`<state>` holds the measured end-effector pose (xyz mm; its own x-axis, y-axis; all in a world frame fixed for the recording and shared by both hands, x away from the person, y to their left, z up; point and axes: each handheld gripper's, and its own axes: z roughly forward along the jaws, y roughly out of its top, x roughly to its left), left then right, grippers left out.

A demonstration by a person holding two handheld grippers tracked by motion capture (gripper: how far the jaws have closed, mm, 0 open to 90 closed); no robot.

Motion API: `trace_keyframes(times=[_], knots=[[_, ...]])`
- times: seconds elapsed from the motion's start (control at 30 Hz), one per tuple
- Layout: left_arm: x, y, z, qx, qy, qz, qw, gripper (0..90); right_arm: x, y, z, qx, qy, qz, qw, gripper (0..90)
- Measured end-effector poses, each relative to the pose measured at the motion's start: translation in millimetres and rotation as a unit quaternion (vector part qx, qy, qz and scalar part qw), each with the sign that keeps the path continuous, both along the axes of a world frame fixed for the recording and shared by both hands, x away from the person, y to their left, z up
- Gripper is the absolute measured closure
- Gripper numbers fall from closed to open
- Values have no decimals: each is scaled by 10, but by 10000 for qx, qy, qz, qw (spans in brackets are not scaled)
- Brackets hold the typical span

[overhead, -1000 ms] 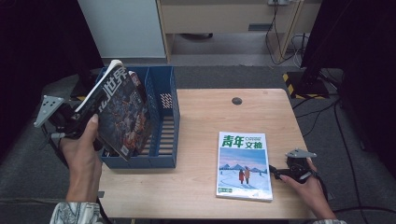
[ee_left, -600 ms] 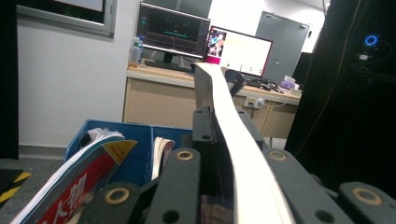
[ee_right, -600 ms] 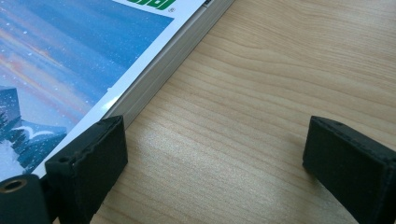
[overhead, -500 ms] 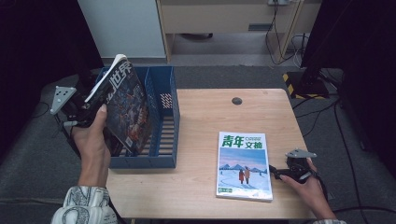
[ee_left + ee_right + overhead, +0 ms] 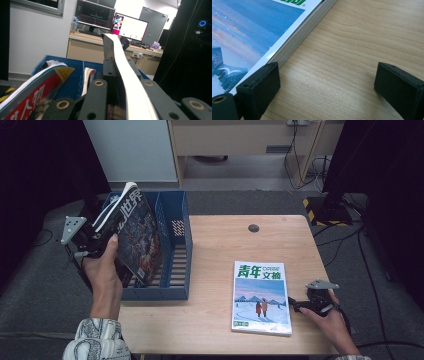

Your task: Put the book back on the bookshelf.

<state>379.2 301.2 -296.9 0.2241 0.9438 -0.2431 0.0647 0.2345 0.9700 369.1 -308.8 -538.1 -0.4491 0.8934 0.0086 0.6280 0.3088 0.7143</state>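
Your left gripper (image 5: 102,237) clamps the dark magazine (image 5: 134,237) above the blue rack (image 5: 181,250), not yet filed; your right gripper (image 5: 299,305) rests open beside 1 remaining magazine (image 5: 262,296).

青年文摘 on flat magazine (image 5: 262,297), 世界 on held magazine (image 5: 132,235)

Dark magazine (image 5: 136,237) carried lower, over blue rack (image 5: 175,255)

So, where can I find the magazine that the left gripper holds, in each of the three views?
High view: the dark magazine stands tilted at the left, over the blue rack, in the left gripper.
Left gripper view: its pale edge rises up the centre between the jaws.
Right gripper view: not there.
Shared landmark: the blue rack.
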Motion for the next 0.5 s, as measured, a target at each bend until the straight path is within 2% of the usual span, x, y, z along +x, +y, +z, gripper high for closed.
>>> trace_keyframes(times=[0.5], knots=[[76,-77,-15,54,-13,-91,9999,822,-1,1,0,1,0,-4,10000,68]])
